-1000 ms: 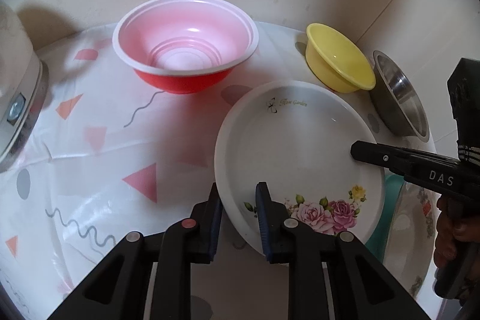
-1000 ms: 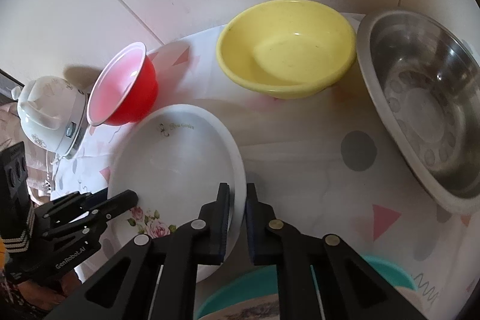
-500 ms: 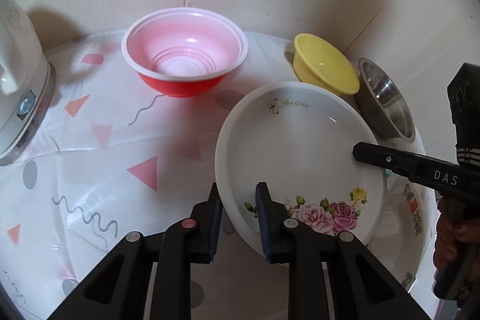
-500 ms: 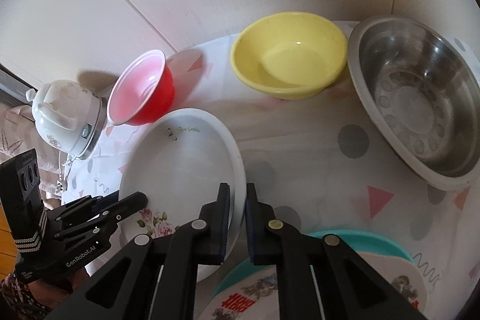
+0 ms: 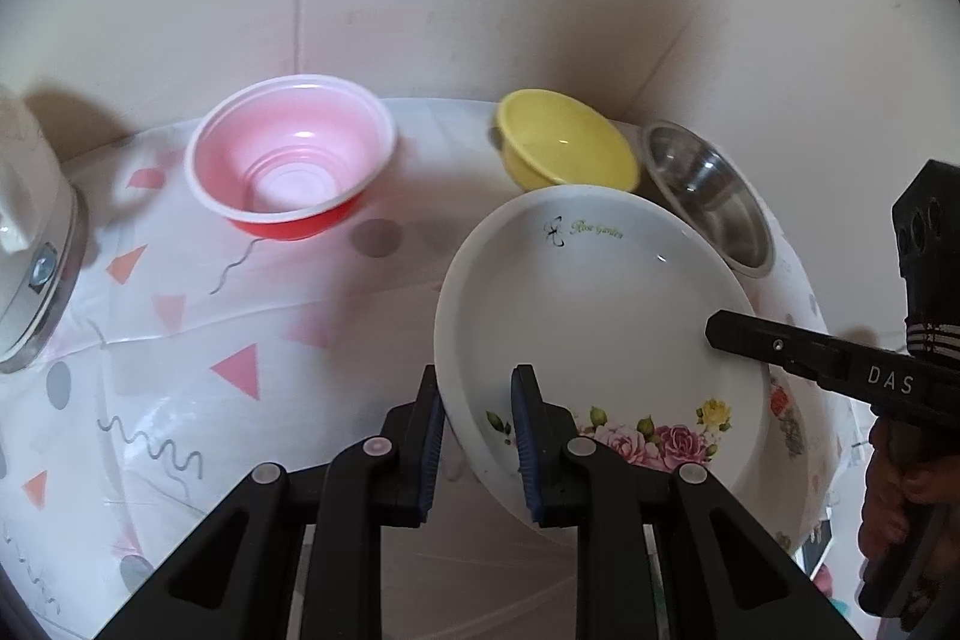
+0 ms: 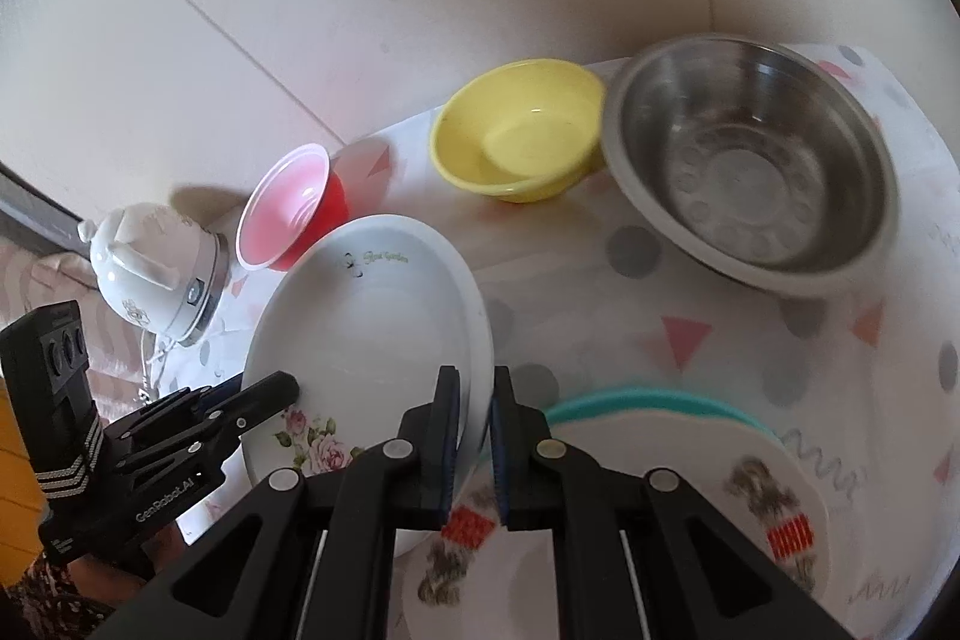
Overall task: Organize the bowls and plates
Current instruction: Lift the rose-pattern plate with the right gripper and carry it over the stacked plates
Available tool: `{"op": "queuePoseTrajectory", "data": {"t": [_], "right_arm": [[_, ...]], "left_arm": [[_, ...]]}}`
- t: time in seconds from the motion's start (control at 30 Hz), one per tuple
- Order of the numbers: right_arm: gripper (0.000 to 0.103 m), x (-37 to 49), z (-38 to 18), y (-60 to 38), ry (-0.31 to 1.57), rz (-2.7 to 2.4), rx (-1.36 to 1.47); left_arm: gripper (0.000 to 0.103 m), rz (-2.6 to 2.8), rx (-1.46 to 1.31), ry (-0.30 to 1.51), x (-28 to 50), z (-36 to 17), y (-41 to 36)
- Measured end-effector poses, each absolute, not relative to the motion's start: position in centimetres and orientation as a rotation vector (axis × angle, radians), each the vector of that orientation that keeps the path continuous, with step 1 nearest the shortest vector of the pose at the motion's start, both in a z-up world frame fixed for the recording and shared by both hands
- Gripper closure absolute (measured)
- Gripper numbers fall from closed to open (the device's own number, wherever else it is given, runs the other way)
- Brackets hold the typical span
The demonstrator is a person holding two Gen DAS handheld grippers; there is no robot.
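left wrist: left gripper (image 5: 477, 421) clamps floral plate (image 5: 600, 316) rim, plate now lifted off cloth | right wrist: right gripper (image 6: 476, 427) pinches opposite rim, plate now carried above teal plate stack (image 6: 660, 400), likely stacking next

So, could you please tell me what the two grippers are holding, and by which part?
Both hold the white floral plate by its rim: the left gripper at one side, the right gripper at the opposite side.

Dim warm light; soft shadows on wall; fisheye vignette at corners; steel bowl (image 6: 750, 160) slightly motion-blurred
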State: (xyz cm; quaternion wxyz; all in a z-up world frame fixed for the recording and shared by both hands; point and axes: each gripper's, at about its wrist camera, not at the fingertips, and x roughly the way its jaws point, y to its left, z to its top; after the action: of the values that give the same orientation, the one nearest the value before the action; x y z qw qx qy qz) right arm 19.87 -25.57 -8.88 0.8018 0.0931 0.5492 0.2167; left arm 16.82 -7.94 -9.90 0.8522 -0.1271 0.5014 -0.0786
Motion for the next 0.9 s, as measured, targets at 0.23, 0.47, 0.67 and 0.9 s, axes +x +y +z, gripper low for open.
{"op": "queuePoseTrajectory", "data": {"t": [0.23,0.47,0.67,0.9], "right_arm": [[0.093,17.7,-8.0,-28.6,1.16,0.415,0.265],[0.093,15.1,-8.0,-31.6,1.146,0.348,0.331],[0.093,12.7,-8.7,-34.0,1.147,0.284,0.384],[0.093,10.8,-9.5,-36.5,1.156,0.23,0.451]], "left_arm": [[0.081,-0.241,-0.242,1.061,16.3,-9.0,-10.3],[0.081,-0.324,-0.191,1.062,15.5,-8.6,-13.4],[0.081,-0.392,-0.151,1.089,15.1,-9.0,-16.2],[0.081,-0.454,-0.107,1.139,14.4,-10.2,-18.9]]}}
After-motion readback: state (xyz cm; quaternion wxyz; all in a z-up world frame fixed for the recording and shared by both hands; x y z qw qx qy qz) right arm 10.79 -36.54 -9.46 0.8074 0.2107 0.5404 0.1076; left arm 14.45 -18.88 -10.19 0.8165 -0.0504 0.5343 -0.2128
